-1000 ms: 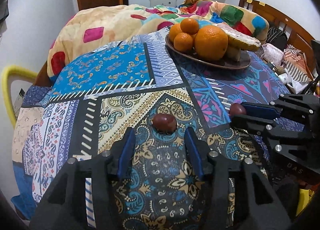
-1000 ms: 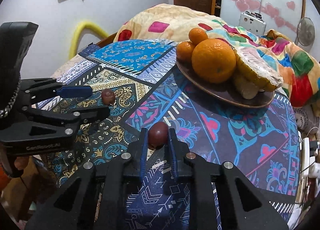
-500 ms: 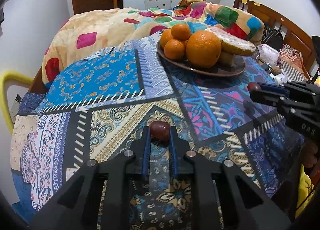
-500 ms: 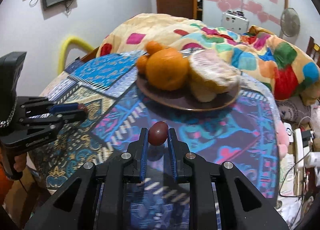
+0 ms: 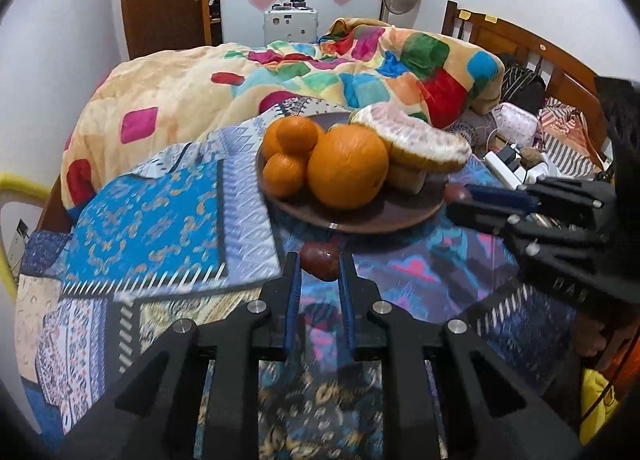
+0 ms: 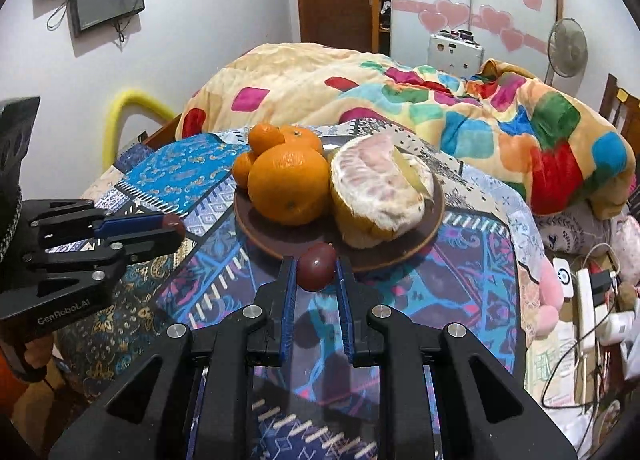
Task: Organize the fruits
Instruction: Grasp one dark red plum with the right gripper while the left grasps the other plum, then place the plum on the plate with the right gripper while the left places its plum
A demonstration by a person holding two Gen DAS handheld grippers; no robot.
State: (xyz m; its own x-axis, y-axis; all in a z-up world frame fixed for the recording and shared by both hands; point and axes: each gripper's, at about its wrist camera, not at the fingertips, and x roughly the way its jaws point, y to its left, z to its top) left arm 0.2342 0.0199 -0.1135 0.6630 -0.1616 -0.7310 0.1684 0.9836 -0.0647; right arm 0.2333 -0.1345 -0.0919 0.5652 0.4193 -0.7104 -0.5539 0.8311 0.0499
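Note:
My left gripper (image 5: 319,266) is shut on a small dark red fruit (image 5: 320,261), held above the patterned tablecloth just before the brown plate (image 5: 360,219). My right gripper (image 6: 316,268) is shut on a second dark red fruit (image 6: 316,266), held at the plate's near rim (image 6: 400,256). The plate holds a large orange (image 5: 347,165), several small oranges (image 5: 297,135) and a peeled pomelo (image 6: 380,189). The right gripper shows in the left wrist view (image 5: 456,195) at the plate's right edge; the left gripper shows in the right wrist view (image 6: 172,221) left of the plate.
The round table wears a blue patterned cloth (image 5: 160,211). A bed with a colourful quilt (image 5: 280,79) lies behind it. Power strips, cables and soft items (image 6: 588,300) crowd the right side. A yellow chair back (image 6: 120,115) stands at the left.
My left gripper closed on its dark red fruit and lifted it. Both grippers have carried their fruits forward to the plate's near edge.

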